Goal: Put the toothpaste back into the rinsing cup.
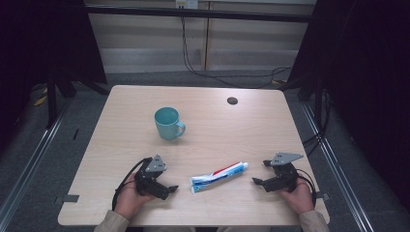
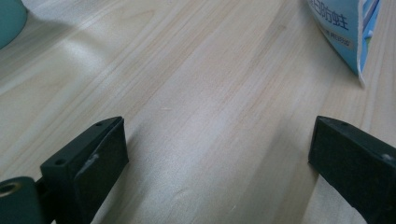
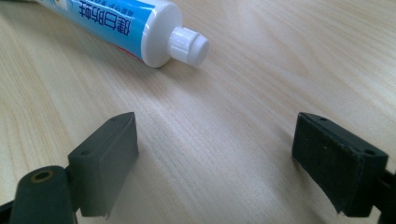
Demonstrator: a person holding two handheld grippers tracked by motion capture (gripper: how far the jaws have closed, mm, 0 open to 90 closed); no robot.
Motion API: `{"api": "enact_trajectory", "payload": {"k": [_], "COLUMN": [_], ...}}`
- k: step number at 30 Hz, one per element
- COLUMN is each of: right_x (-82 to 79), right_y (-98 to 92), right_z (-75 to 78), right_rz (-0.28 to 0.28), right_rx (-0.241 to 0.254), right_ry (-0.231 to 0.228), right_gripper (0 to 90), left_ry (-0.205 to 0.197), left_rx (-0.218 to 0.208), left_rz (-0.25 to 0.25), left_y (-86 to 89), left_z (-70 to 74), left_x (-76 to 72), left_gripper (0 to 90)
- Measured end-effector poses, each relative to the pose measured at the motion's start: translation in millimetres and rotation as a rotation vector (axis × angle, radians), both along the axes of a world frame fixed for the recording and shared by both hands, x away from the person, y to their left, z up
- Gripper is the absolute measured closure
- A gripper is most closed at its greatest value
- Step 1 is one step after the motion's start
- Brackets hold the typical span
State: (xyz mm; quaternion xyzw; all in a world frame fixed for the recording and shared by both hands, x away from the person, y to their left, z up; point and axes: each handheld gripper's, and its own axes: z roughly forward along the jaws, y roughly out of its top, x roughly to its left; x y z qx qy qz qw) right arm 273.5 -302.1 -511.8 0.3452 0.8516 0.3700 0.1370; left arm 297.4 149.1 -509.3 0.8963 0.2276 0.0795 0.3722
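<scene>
Your left hand (image 1: 126, 197) sits palm-up at the near-left of the table (image 1: 125, 101), cradling the left gripper (image 1: 170, 189), which lies low and points right toward the toothpaste tube (image 1: 220, 176). Its jaws stand apart with nothing between them; in the left gripper view there's bare wood between the pads and the tube's crimped flat end (image 2: 345, 28) just ahead, upper right. Your right hand (image 1: 299, 195) mirrors it at the near-right, with the right gripper (image 1: 260, 173) aimed left, jaws likewise spread and empty. In the right gripper view the white cap (image 3: 189, 45) sits close ahead, not touching either pad.

The tube lies flat between the two grippers, angled, cap toward the right gripper and crimp toward the left gripper, near both but apart from each. The teal mug (image 1: 168, 123) stands upright further back, handle to the right, well apart from the tube. Both wrists sit at the near edge. Right gripper is near the right edge. Open wood lies around the mug and at the far right, where a dark grommet (image 1: 232, 100) sits.
</scene>
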Motion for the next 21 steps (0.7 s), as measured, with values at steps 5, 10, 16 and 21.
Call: {"api": "enact_trajectory", "payload": {"k": [5,10,16,21], "right_x": [1.5,5.9,10.9,14.1], "right_y": [2.4,6.9,21.4,30.8], "right_z": [2.3,6.5,16.6,23.2], "right_rz": [0.000,0.016,0.104,0.162], "right_rx": [-0.019,-0.055,-0.156,-0.244], "right_ry": [0.018,0.049,0.071,0.080], "right_gripper": [14.2,15.2,18.7,19.4], "left_ry": [-0.001,0.000,0.000,0.000], "left_rx": [0.000,0.000,-0.001,-0.003], "left_rz": [0.001,0.000,0.000,0.000], "left_y": [0.0,0.0,0.0,0.0], "left_z": [0.0,0.0,0.0,-0.2], "left_x": [0.0,0.0,0.0,0.0], "left_gripper": [4.2,4.2,4.2,4.2]}}
